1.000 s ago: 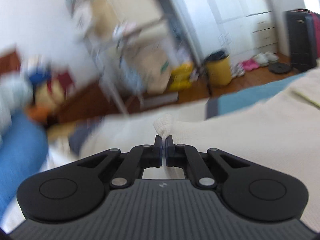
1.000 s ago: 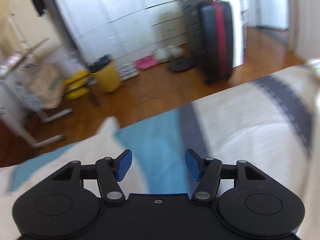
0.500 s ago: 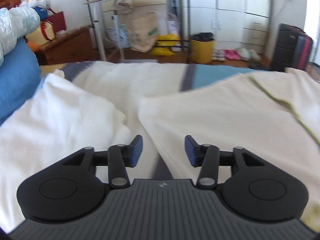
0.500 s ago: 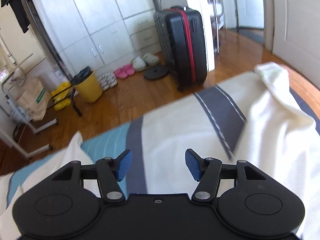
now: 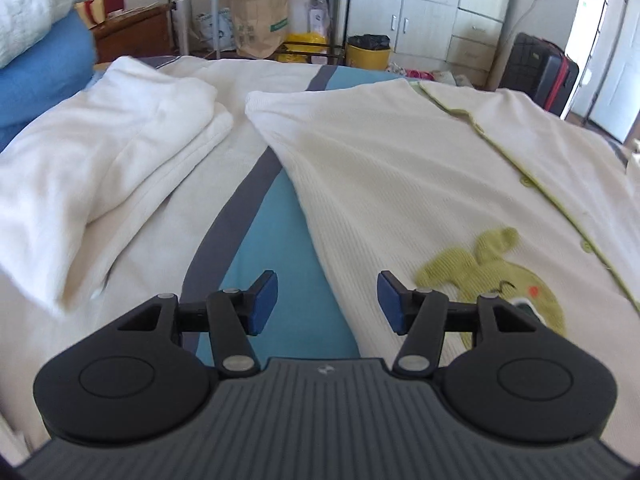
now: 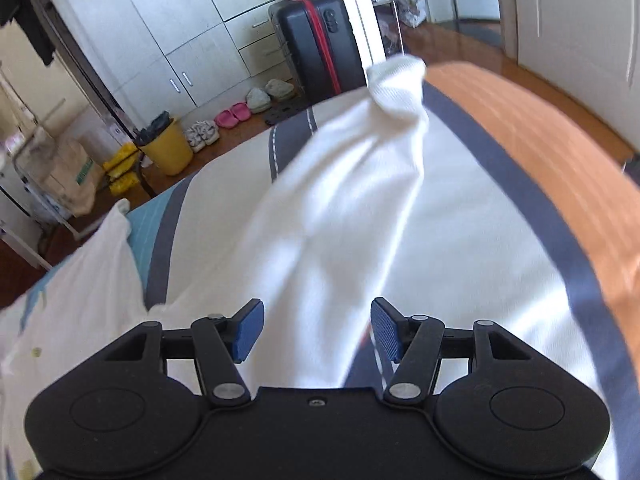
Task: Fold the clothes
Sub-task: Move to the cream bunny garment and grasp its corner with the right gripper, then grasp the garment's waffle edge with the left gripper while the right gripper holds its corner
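While the cream cardigan lay spread across the bed, the left gripper, jaws just opened, and right gripper hung empty between folds; next probably grabbing the blurred sleeve by the bed's right edge.

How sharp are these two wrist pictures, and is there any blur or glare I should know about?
Left wrist view: mostly sharp, the cream cardigan crisp, slight smear on the folded white garment at the left edge. Right wrist view: motion blur over the white sleeve and bedspread, sun glare on the floor; fisheye bending in both.
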